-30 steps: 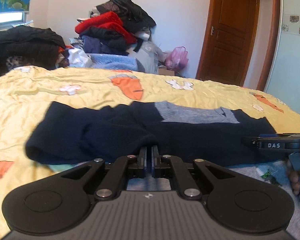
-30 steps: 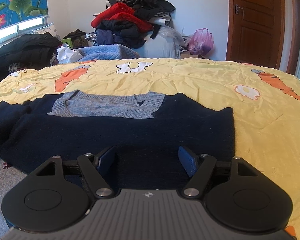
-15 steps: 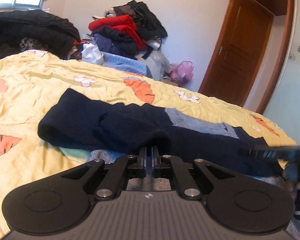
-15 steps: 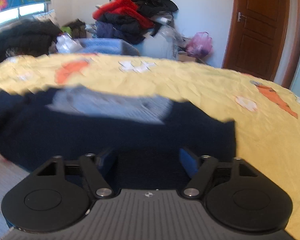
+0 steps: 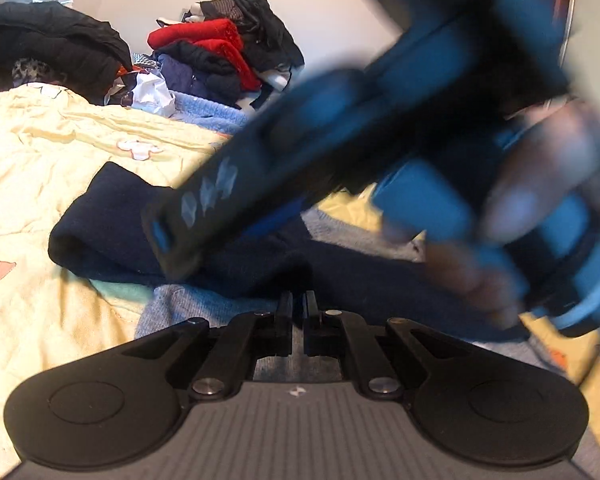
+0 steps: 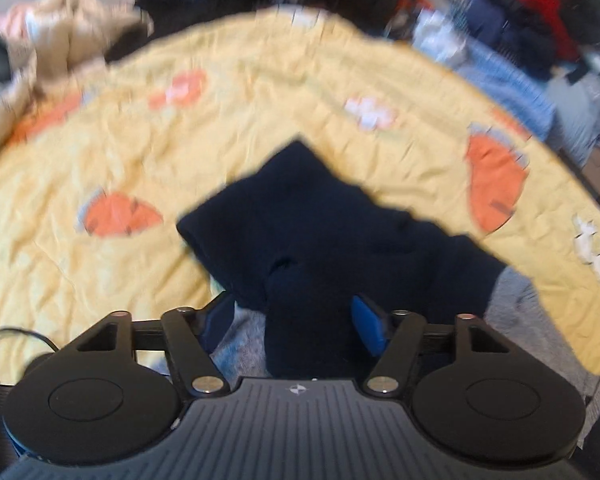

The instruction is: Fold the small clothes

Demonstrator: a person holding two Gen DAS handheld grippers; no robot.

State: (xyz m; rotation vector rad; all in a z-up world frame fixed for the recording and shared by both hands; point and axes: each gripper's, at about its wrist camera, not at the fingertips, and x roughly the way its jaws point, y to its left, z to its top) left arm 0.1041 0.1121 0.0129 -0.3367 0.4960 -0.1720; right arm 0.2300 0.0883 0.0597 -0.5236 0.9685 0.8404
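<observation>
Both grippers work the navy sweater (image 6: pixel 320 216): left gripper (image 5: pixel 297 312), jaws pressed together, seems to pin its hem; right gripper (image 6: pixel 296 320) hangs over a fold, jaws closing, not yet pinching it.

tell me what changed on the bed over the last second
The right gripper swung across from the sweater's right half to its left sleeve end, now crossing close in front of the left wrist camera; its jaws are closing with dark fabric between them. The left gripper stayed shut on the navy sweater, which still lies on the yellow bedspread.
</observation>
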